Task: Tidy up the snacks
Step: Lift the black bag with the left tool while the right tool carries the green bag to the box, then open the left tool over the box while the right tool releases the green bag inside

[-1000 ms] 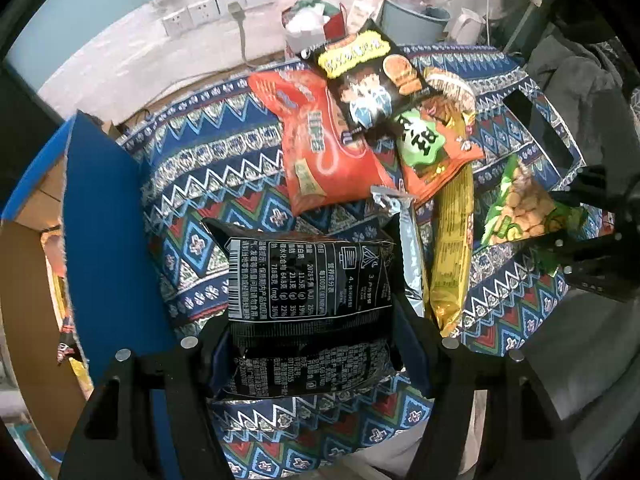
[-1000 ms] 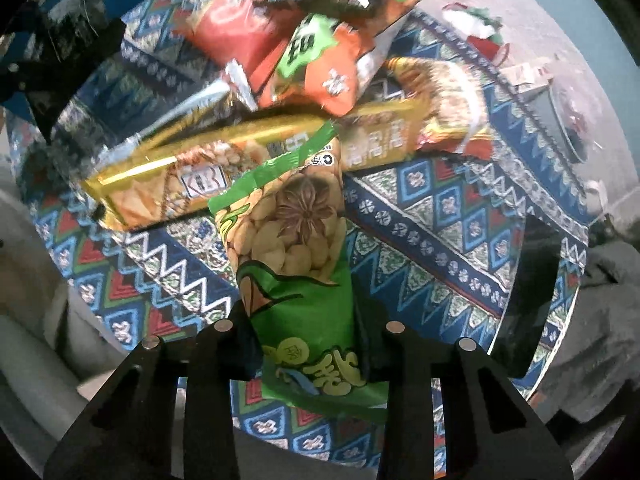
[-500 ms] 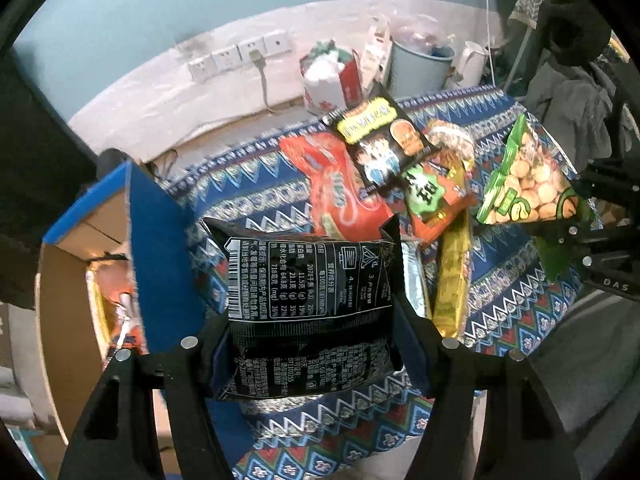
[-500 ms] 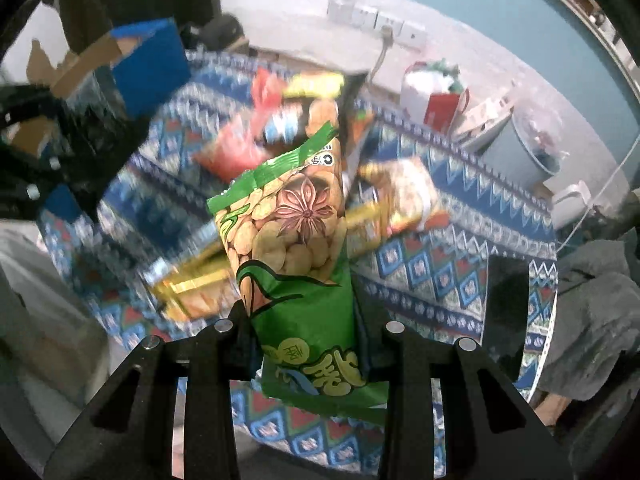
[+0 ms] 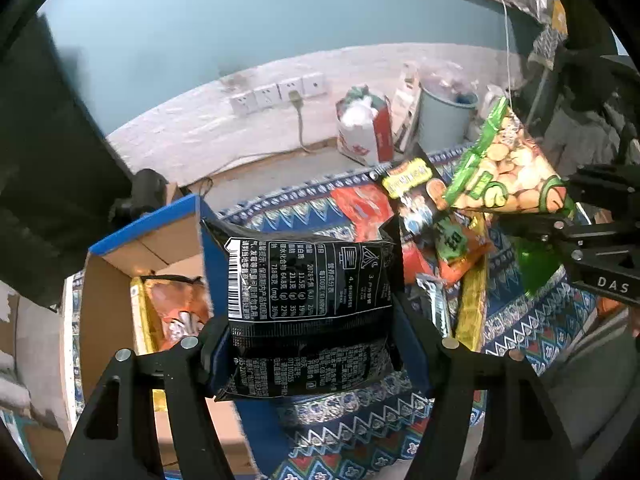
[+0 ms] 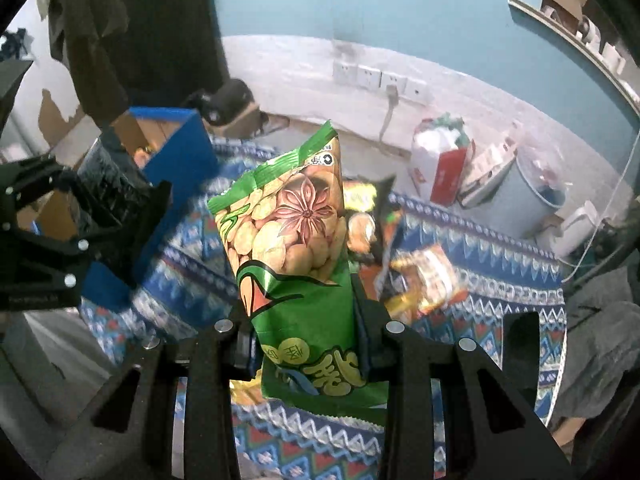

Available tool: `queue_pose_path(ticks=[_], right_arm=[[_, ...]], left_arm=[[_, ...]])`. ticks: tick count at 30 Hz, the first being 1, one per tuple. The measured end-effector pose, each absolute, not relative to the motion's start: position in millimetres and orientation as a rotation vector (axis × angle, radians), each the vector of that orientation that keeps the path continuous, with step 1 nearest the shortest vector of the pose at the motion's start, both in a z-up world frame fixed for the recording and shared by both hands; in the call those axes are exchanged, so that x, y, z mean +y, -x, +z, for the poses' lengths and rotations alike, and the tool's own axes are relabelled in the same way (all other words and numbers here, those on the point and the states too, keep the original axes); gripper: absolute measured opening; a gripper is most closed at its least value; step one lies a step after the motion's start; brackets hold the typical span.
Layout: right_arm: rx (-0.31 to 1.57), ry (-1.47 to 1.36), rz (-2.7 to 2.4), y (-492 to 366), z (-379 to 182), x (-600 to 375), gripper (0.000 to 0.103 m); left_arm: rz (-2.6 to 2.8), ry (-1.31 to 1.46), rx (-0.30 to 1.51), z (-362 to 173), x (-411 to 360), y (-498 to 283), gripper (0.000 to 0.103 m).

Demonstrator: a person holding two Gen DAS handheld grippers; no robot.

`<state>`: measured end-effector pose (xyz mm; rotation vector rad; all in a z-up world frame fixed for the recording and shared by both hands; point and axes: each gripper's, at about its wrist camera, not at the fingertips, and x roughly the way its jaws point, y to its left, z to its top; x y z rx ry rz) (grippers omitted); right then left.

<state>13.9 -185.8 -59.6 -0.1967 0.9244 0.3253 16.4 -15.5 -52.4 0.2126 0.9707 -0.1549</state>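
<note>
My left gripper (image 5: 314, 344) is shut on a black snack bag (image 5: 308, 304) and holds it in the air beside the open blue cardboard box (image 5: 120, 264), which holds orange snack packs (image 5: 172, 312). My right gripper (image 6: 306, 344) is shut on a green peanut bag (image 6: 296, 264), raised above the table; this bag also shows in the left wrist view (image 5: 504, 168). More snack bags (image 5: 424, 220) lie in a pile on the patterned tablecloth (image 5: 532, 328). The left gripper with its black bag (image 6: 108, 192) and the blue box (image 6: 180, 152) show at left in the right wrist view.
Wall sockets (image 5: 276, 92) with a plugged cable sit on the white wall behind. A red and white bag (image 5: 364, 128) and a grey bucket (image 5: 444, 120) stand on the floor past the table. Dark clothes (image 6: 120, 28) hang at the left.
Both grippers have risen and tilted up with their bags. The left one has shifted towards the blue box, whose inside now shows. The pile on the table now looks farther away.
</note>
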Motion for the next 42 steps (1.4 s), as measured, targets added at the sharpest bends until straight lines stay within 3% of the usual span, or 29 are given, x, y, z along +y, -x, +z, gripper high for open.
queue_pose_path(ticks=[16, 42], right_arm=[[0.876, 0.184, 0.444, -38.5, -40.6, -104.6, 0.034], [0.908, 0.196, 0.595, -74.5, -52.1, 20.8, 0.034]], left_arm=[[-0.027, -0.12, 0.913, -34.5, 53.6, -8.7, 0.07], [0.201, 0.05, 1.011, -73.2, 173.4, -3.5, 0.07]])
